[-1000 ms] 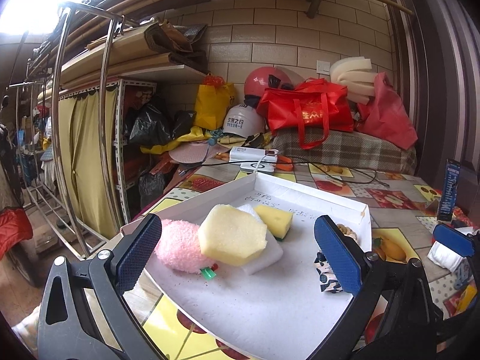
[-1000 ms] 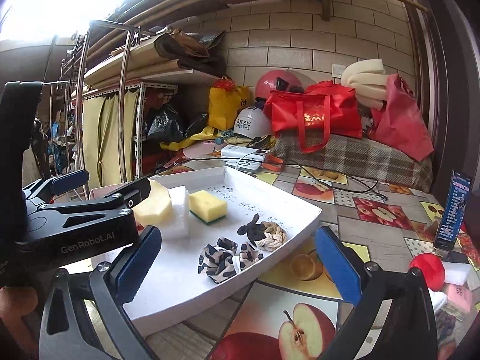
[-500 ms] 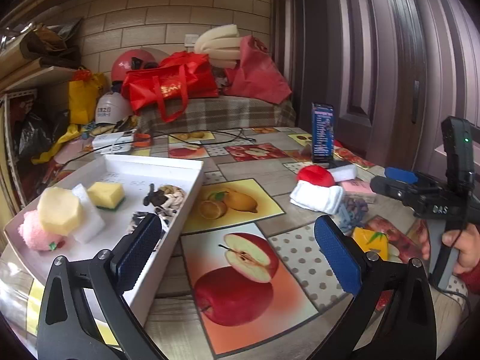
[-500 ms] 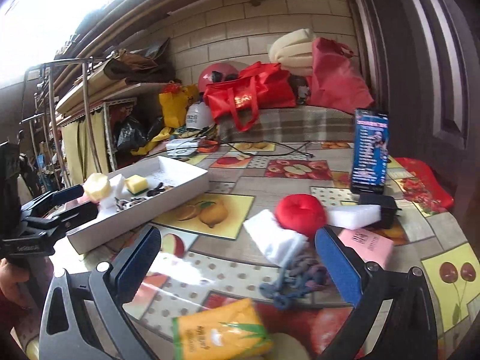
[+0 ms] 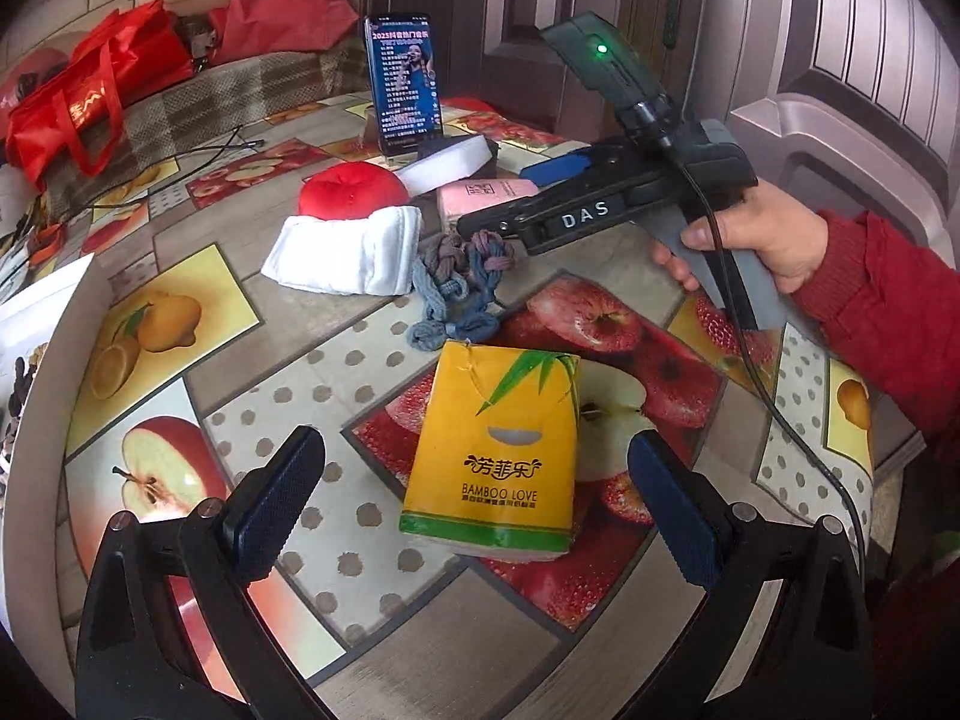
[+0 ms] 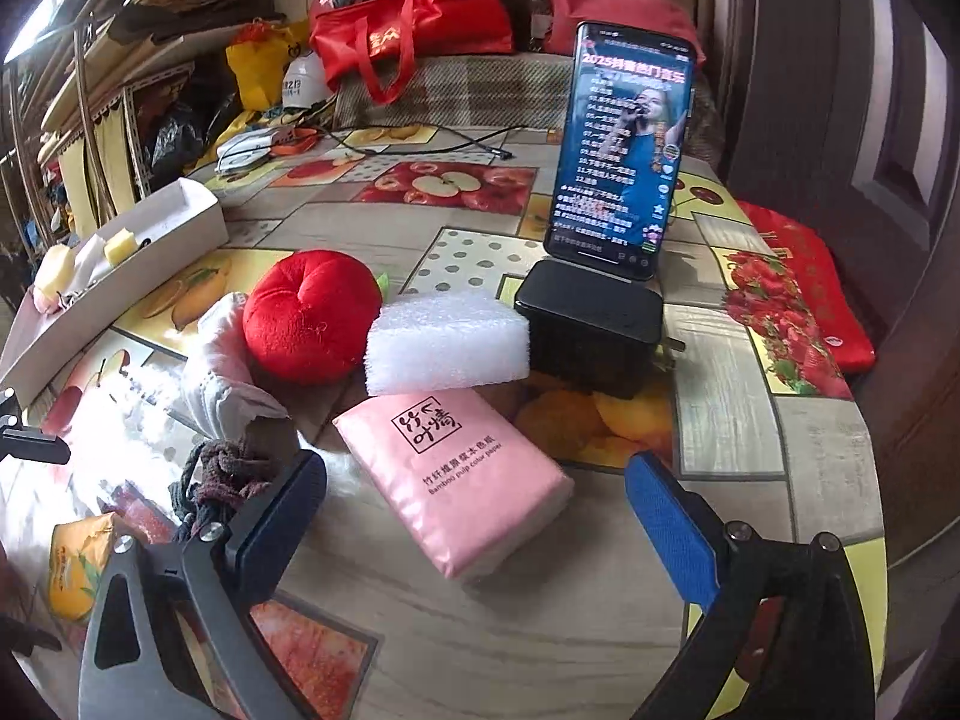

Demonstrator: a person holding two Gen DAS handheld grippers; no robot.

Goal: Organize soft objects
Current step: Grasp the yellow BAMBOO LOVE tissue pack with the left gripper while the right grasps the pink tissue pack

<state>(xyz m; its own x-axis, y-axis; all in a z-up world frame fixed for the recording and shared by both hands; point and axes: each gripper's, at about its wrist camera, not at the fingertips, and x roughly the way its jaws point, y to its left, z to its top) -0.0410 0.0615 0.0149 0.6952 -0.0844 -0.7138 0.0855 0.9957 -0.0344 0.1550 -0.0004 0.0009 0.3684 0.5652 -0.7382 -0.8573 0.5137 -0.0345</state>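
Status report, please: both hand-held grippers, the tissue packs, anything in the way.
Left hand-held gripper open around yellow tissue pack. Right hand-held gripper open, jaws just narrowing, pink tissue pack between, not gripped. Knotted rope beside its left finger.

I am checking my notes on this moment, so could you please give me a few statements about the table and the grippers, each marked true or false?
1. The yellow tissue pack lies between the open fingers of the left gripper, not gripped. True.
2. The right gripper is clamped on the pink tissue pack. False: its jaws, just closing a little, stand apart from the pack.
3. The red plush apple sits beside the white foam block. True.
4. The phone lies flat on the table. False: it stands upright on a black stand.
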